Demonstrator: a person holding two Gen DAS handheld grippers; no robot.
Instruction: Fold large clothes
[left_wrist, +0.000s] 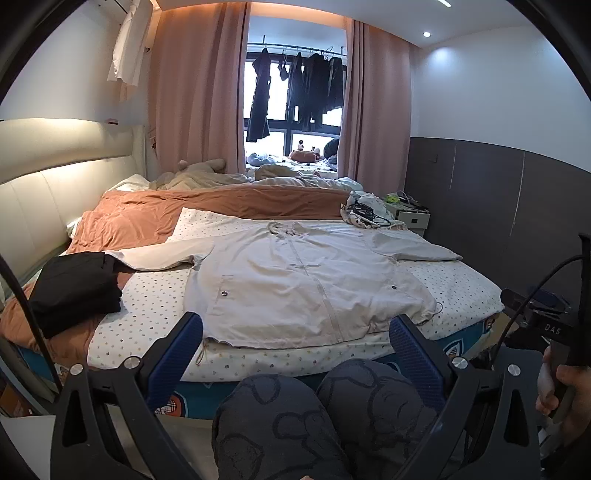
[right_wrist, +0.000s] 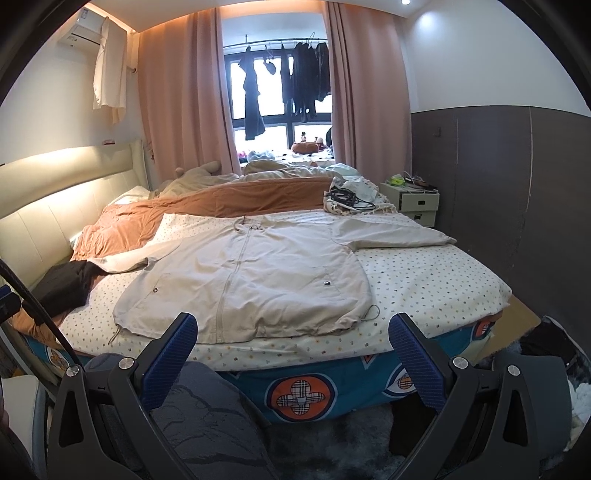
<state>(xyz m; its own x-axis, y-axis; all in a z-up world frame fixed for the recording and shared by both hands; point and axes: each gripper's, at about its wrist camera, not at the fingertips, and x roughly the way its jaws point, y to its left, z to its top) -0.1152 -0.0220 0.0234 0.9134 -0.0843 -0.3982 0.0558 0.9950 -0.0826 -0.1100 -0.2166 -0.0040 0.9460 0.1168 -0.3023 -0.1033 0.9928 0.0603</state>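
Note:
A large beige zip-front jacket (left_wrist: 295, 280) lies spread flat on the dotted bed sheet (left_wrist: 147, 306), front up, both sleeves stretched out to the sides, hem toward me. It also shows in the right wrist view (right_wrist: 251, 280). My left gripper (left_wrist: 295, 354) is open and empty, held back from the bed's near edge, just short of the hem. My right gripper (right_wrist: 293, 354) is open and empty, also short of the hem, above the bed's front side.
A folded black garment (left_wrist: 77, 288) lies at the bed's left on an orange blanket (left_wrist: 166, 218). A cloth with black cables (left_wrist: 364, 214) sits at the far right corner. A white nightstand (right_wrist: 413, 201) stands beyond. My knees (left_wrist: 325, 417) are below the grippers.

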